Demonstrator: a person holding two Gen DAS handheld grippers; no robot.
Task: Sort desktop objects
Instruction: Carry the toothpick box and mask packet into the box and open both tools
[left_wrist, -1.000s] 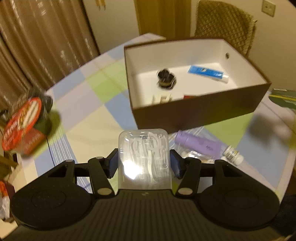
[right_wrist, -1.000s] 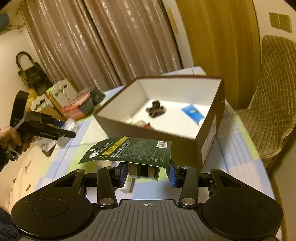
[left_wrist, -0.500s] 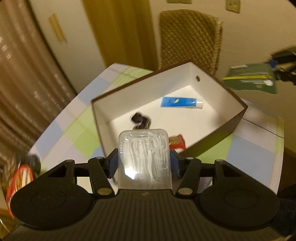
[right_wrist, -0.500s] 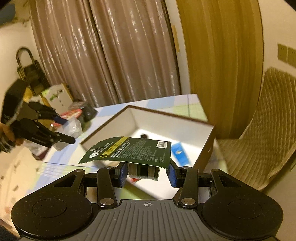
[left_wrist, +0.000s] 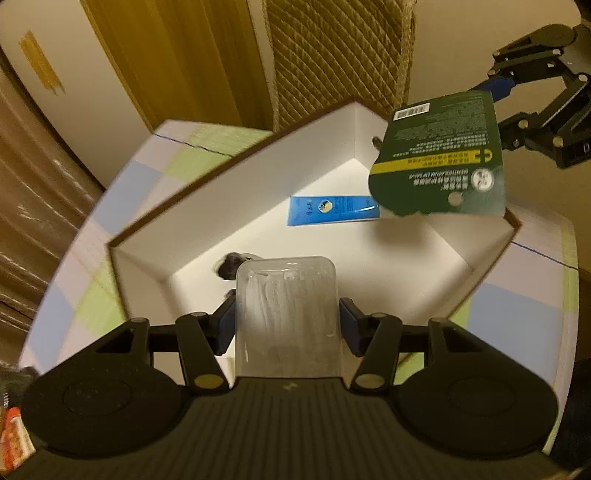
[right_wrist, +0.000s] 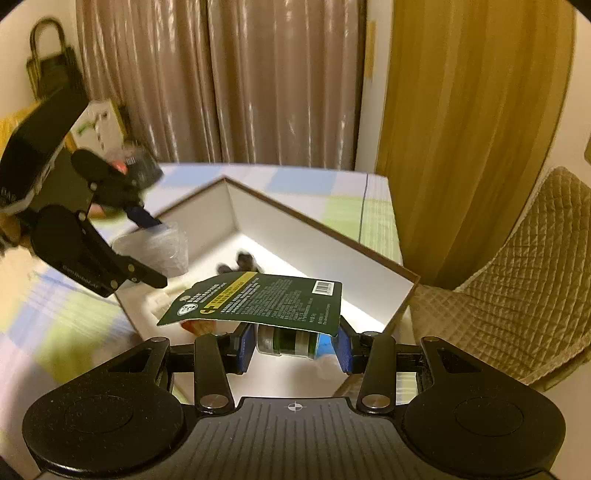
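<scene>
Where a second ago we hung short of the box (left_wrist: 207, 192), both claws now hover over it. Our left claw (left_wrist: 287, 319) pinches the clear case (left_wrist: 286, 306); our right claw (right_wrist: 295, 341) pinches the green card pack (right_wrist: 258, 301).

Open box (left_wrist: 229, 177) set on table (left_wrist: 122, 184), chair (left_wrist: 340, 51) behind it. Tube (left_wrist: 332, 210) lain on box floor toward far corner; small clip (left_wrist: 231, 266) nearer. Carded pack (left_wrist: 439, 155) held above far right corner, clear case (left_wrist: 288, 314) above near edge.
</scene>
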